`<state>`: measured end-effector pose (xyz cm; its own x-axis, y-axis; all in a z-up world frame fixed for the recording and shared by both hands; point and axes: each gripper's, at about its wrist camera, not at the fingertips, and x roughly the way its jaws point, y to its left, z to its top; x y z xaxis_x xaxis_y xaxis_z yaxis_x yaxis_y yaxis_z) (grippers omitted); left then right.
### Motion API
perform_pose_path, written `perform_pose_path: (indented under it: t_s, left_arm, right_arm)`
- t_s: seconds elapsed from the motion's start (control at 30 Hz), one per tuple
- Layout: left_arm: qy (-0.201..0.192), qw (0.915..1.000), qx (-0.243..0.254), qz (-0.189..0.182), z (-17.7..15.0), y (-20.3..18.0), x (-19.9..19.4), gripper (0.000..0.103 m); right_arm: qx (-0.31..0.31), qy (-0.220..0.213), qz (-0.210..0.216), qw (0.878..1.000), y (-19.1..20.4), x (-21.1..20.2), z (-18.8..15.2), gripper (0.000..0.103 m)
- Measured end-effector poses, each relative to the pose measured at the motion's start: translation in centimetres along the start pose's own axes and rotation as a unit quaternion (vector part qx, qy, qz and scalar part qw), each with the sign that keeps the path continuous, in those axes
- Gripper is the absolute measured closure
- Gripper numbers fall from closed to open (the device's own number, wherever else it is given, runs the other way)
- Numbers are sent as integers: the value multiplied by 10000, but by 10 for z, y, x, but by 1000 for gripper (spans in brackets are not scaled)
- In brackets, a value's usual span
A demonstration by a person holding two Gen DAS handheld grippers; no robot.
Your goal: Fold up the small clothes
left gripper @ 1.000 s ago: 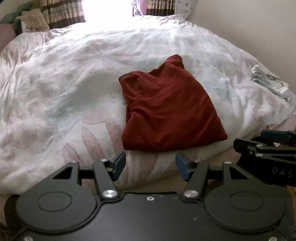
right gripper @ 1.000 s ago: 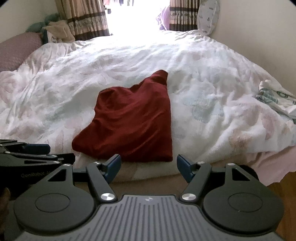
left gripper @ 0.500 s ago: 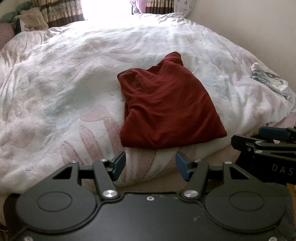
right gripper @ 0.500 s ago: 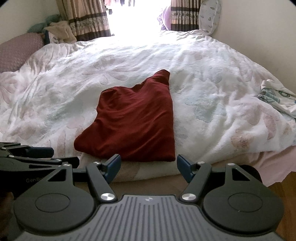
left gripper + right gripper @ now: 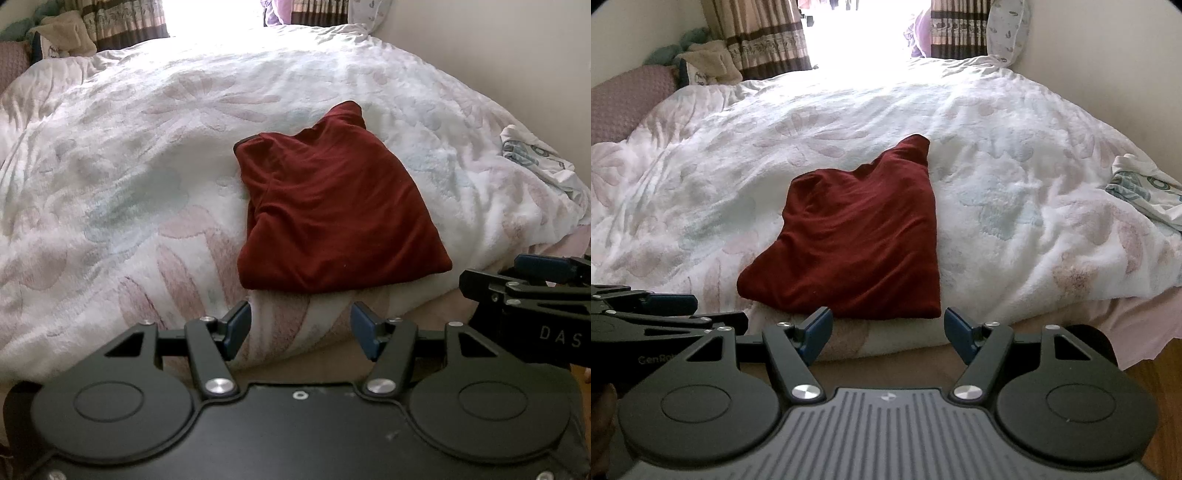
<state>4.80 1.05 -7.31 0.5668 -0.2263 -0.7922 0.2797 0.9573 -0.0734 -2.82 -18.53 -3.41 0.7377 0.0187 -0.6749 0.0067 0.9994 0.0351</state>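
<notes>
Open duvet [image 5: 147, 155] lies all around the red garment [image 5: 332, 214]; only crumpled white cloth [image 5: 1145, 192] sits far right

1. Daylight pours in from the window [image 5: 871, 33] between the curtains [image 5: 764, 40] at the far end, blown out to pure white in both views.
2. The glare washes out the far part of the floral duvet [image 5: 147, 166]; its pattern fades there.
3. The near foreground is dimmer, and soft shadow lies under the duvet's front edge.
4. Fisheye distortion bends the walls and bed edges, with dark vignetting in the right wrist view's corners.
5. Focus is fairly sharp centrally and softer toward the edges.
</notes>
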Motion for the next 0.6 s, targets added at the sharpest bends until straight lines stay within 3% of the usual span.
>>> perform_pose_path:
  t_s: [0.6]
  left_arm:
    - [34,10000,-39,-8,0,-2,3,42]
  right_arm:
    - [5,0,-4,10000,1,0,0,22]
